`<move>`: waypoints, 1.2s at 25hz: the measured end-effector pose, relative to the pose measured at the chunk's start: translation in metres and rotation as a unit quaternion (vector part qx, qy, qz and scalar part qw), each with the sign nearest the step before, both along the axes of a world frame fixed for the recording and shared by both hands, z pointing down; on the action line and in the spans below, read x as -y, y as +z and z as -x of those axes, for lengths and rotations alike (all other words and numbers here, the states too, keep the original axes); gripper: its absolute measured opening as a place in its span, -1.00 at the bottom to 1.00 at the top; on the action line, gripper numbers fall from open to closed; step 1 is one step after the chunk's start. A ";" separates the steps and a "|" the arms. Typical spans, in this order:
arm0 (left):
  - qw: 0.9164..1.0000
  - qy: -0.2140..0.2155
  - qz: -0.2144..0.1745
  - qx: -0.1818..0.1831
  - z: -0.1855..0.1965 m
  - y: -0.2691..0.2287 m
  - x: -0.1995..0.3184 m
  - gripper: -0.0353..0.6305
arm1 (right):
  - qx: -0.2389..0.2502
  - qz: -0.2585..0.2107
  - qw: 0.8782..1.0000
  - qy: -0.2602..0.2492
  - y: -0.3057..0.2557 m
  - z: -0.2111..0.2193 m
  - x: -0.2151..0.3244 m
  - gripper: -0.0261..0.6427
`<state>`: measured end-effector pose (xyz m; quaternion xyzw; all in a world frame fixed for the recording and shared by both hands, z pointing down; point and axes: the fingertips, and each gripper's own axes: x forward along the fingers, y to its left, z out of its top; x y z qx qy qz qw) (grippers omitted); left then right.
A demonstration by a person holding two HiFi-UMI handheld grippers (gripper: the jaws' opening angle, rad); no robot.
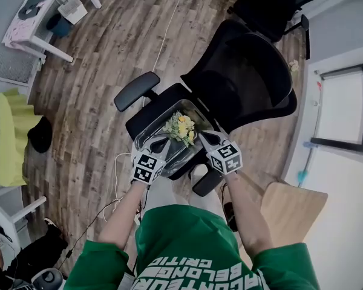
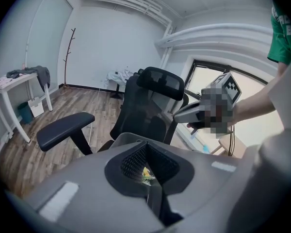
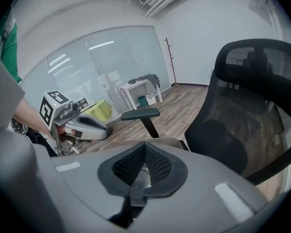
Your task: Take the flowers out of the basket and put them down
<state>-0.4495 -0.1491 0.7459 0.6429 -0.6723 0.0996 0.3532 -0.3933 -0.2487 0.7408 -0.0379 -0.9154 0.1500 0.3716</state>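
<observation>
Stands over a black chair with a curved mesh back and a padded armrest. Holds the left gripper and right gripper low over the seat, one on either side of a shiny grey rectangular basket. Has a small round bunch of yellow and white flowers with green sprigs lying in the basket, between the two grippers. Shows both pairs of black, mesh-textured jaws pressed together, gripping nothing.
</observation>
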 end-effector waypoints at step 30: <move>0.993 0.000 0.075 -0.093 0.018 0.223 0.052 -0.86 | -0.079 0.073 0.992 0.060 0.193 0.037 0.010 -0.90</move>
